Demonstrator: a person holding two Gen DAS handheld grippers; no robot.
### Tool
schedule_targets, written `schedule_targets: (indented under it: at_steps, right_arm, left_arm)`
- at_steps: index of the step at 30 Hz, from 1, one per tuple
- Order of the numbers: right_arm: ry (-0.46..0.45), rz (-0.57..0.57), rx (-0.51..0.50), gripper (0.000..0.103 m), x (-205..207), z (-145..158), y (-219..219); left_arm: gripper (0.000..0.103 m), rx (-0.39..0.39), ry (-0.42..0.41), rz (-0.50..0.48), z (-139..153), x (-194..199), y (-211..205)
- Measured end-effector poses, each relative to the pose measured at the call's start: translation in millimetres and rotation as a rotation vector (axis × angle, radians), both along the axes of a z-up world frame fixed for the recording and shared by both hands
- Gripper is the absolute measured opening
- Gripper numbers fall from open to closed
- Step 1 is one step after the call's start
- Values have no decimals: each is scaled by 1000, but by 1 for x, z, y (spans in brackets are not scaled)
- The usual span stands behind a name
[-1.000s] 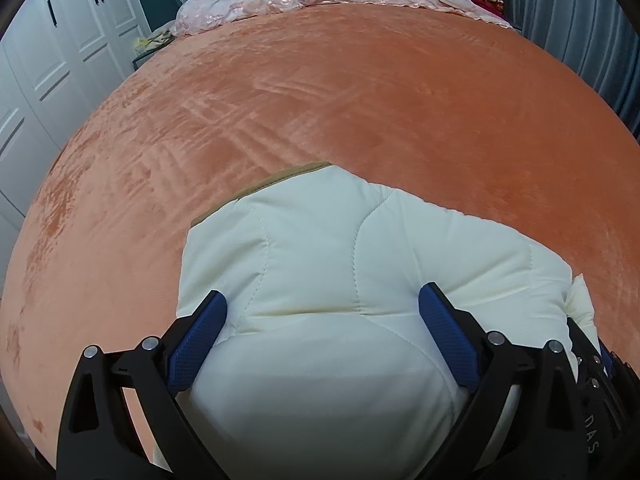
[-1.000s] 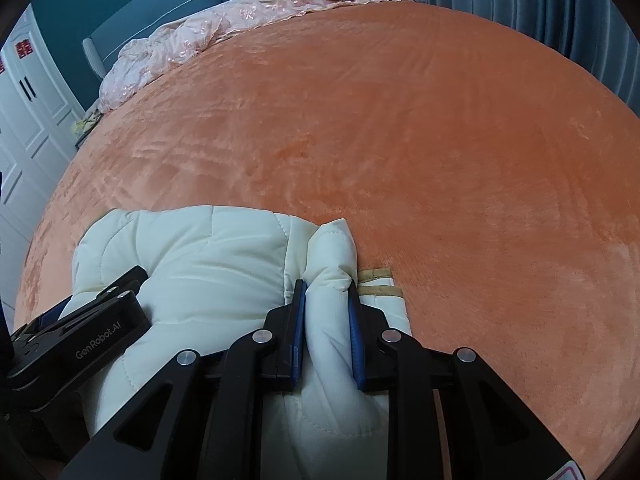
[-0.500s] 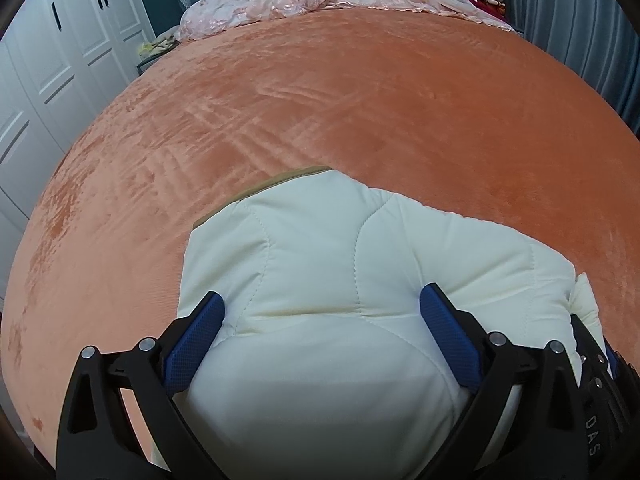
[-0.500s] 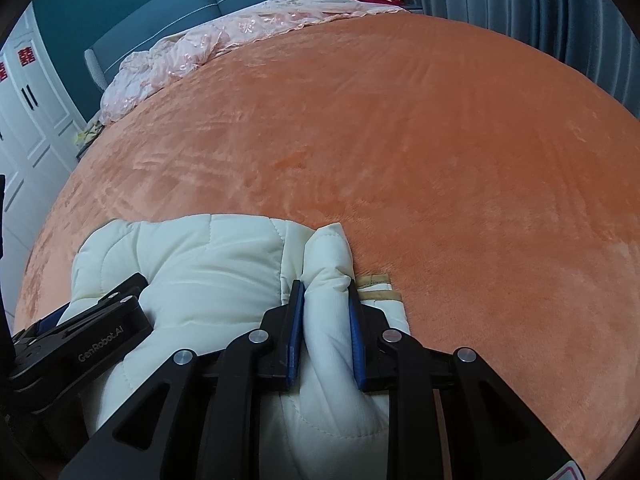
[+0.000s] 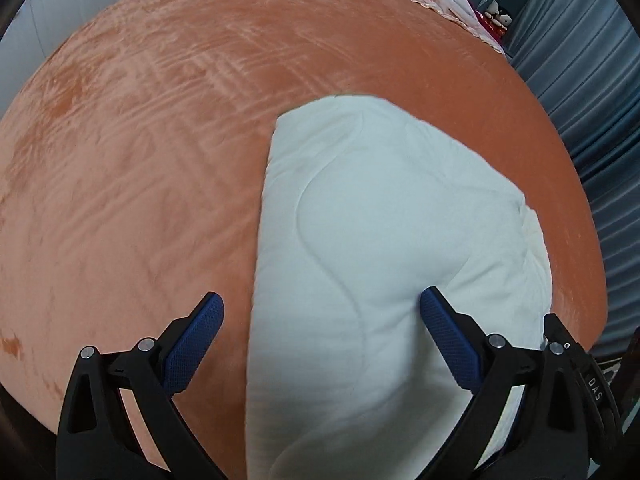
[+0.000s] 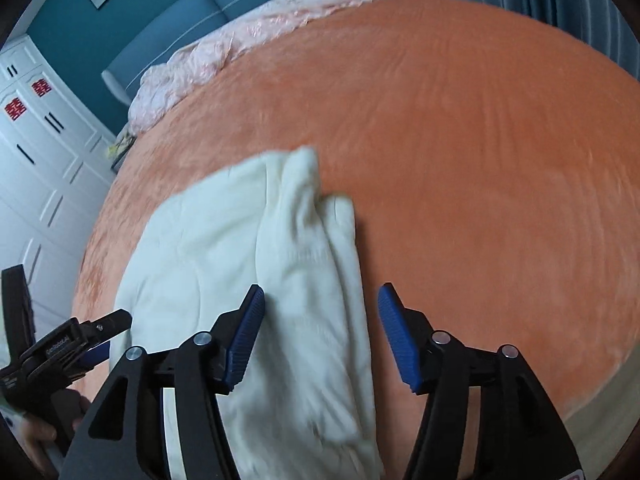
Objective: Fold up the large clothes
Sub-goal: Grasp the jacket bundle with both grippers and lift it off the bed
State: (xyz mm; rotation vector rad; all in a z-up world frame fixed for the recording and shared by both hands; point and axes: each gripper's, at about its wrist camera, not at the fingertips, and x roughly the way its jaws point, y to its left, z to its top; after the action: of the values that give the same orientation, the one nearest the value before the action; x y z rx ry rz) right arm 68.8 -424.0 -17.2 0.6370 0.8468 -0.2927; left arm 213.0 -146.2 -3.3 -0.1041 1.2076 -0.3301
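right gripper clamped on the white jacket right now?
No. In the right wrist view the right gripper stands wide open, its blue pads apart over the white jacket.

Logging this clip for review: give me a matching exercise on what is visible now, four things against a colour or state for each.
Things:
1. padded garment
2. bed cover
3. right gripper
4. headboard

Colour or state:
A. teal
B. jaws apart, holding nothing
C. cream white, folded into a bundle on the bed
D. orange plush

Pairs: 1-C, 2-D, 3-B, 4-A
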Motion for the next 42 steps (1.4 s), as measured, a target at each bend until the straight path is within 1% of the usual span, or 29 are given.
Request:
schedule_targets:
  at_steps: [3,8,13,15,17,21,25,29,31,33,34,35,36,38,39,40,42]
  right_arm:
    - [4,-1,52,67,-14,-8,3]
    - [0,7,189,69,-21,-28,7]
    - [-31,-15,345,73,-29,-49,3]
    - [-54,-24,417,75,-31,-59,1]
    - [-76,-31,461,75,-33,-65,0]
    - [-95,-24,463,75,-33,-68,3]
    - [-116,-18,506,75,-33,-74,2]
    - [-127,-5,525,74,-28,-77,-4]
    - [-123,7,522,71,-25,-76,-4]
    - [-121,20,519,63,-23,-75,-6]
    - [-120,20,522,61,-22,-74,-7]
    - [-122,19,528,56,-22,-73,-8]
    - [-121,17,523,51,-23,-71,-8]
    - [-123,20,495,44,-24,-61,-3]
    - [-124,23,468,41,-25,-54,-1]
    - [-124,29,441,40,-25,-47,2]
    - [-131,43,388,38,-26,-29,7]
  left_arm:
    - [96,-66,41,11,-6,-14,17]
    - [98,-115,83,-10,-17,-28,21]
    - [98,-190,150,-22,-29,-34,17]
    - [98,-199,152,-13,-32,-34,16]
    - [98,-210,152,-11,-35,-35,16]
    - [98,-243,147,-4,-41,-34,16]
    - [98,-254,117,-20,-43,-35,14]
    - [98,-272,114,-31,-44,-31,12]
    - [98,-277,111,-35,-43,-32,12]
    - [98,-273,95,-43,-39,-34,12]
    - [96,-264,83,-52,-35,-36,11]
    - [95,-252,69,-58,-31,-38,8]
    - [93,-245,58,-68,-27,-39,6]
    - [87,-221,21,-93,-16,-42,2]
    - [83,-206,0,-113,-9,-44,-1]
    - [79,-196,-20,-130,-2,-45,-2]
    - [75,-180,-65,-165,16,-50,-4]
